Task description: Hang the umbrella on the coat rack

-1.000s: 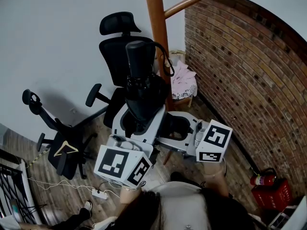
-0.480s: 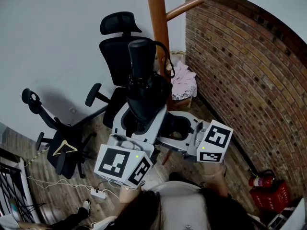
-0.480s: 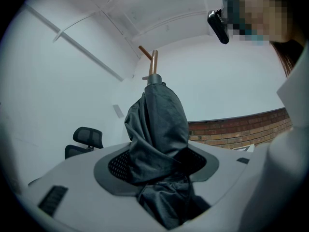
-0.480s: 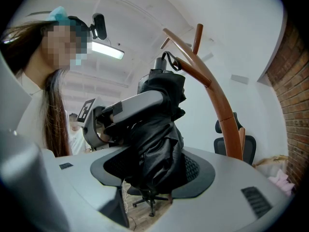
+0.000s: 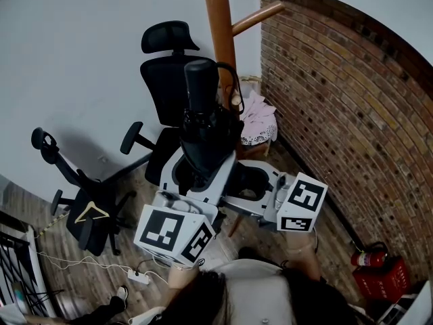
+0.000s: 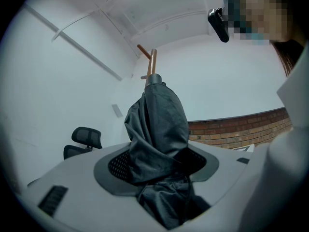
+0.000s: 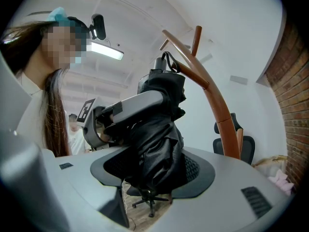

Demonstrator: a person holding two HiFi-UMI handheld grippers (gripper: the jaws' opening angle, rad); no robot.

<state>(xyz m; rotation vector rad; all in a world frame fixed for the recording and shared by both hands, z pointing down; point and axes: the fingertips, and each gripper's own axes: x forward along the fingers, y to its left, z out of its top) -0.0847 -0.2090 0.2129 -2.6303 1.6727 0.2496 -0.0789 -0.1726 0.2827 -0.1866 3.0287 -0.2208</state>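
Note:
A folded black umbrella [image 5: 202, 117] stands nearly upright in front of me, its wrist strap [image 5: 236, 90] looped at the top. My left gripper [image 5: 192, 172] is shut on its lower fabric, which bunches between the pads [image 6: 159, 178]. My right gripper [image 5: 247, 181] is also shut on the umbrella [image 7: 154, 151], from the right side, just below the left gripper [image 7: 126, 111]. The wooden coat rack [image 5: 220, 39] rises right behind the umbrella, with a peg [image 5: 258, 17] slanting up to the right. In the right gripper view the strap [image 7: 169, 62] hangs close to a curved rack arm [image 7: 193, 74].
A black office chair [image 5: 166, 73] stands behind the umbrella at the white wall, another one [image 5: 84, 202] with a wooden hanger at the left. A stool with pink cloth [image 5: 259, 117] sits by the brick wall [image 5: 345, 107]. A red fire extinguisher [image 5: 371, 254] lies low right.

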